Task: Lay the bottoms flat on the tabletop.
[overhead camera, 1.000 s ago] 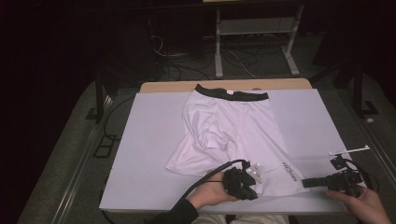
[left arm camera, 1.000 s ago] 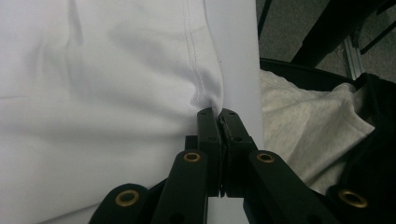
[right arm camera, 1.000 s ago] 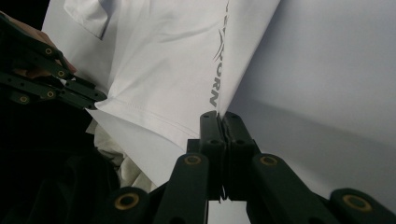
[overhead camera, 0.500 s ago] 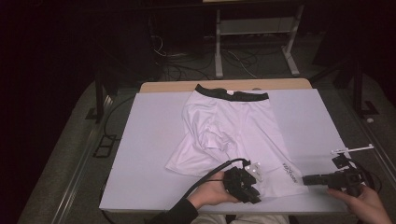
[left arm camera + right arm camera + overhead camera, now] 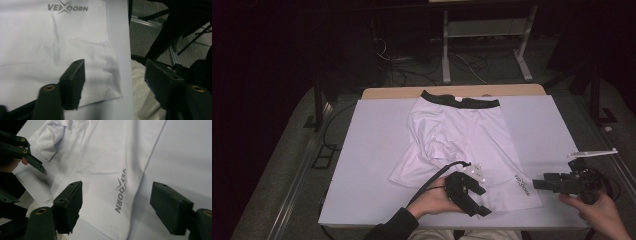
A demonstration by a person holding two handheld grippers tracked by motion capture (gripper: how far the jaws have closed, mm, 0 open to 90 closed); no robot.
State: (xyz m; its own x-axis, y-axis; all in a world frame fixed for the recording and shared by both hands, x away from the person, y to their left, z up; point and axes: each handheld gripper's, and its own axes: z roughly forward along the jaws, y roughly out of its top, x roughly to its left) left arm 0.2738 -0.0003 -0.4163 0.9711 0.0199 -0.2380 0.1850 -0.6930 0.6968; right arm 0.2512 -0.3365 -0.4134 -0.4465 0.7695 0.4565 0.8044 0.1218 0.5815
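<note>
While both grippers hang by the hem of the white shorts (image 5: 462, 135) | left gripper (image 5: 482, 211) jaws just opened, nothing between | right gripper (image 5: 539, 184) jaws just opened, clear of cloth beside the logo (image 5: 522, 185) | step: leg released, likely mid-fold | next: regrip an edge.

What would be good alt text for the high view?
White shorts lie spread on a white table. At the near edge, the left gripper and right gripper hover by the hem, jaws open after just opening.
</note>
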